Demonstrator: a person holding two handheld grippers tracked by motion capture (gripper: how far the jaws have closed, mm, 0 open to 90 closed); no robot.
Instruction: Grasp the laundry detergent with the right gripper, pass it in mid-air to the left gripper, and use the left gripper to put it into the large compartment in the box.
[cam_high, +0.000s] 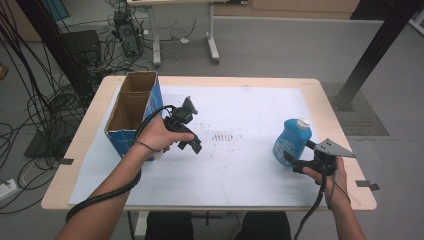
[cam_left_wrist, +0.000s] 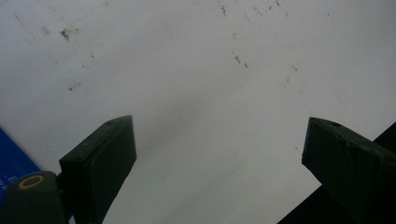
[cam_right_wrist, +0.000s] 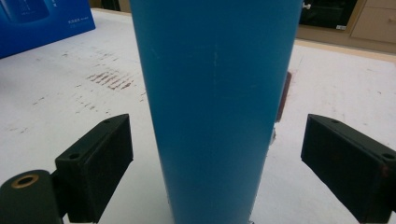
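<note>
1. Risk of tipping is the main worry: the blue bottle (cam_right_wrist: 215, 107) stands upright between the jaws of the right gripper (cam_right_wrist: 215, 163), and a push from one pad before the other closes could knock it over.
2. Right gripper jaws stand wide apart, with a gap on each side of the bottle, so nothing is clamped.
3. Left gripper (cam_high: 187, 131) hangs over the white mat (cam_high: 240, 170), jaws wide apart and empty.
4. Bottle (cam_high: 291, 140) sits near the table's right edge; a fall could roll it off. The cardboard box (cam_high: 131, 112) stands well apart, at the left.
</note>
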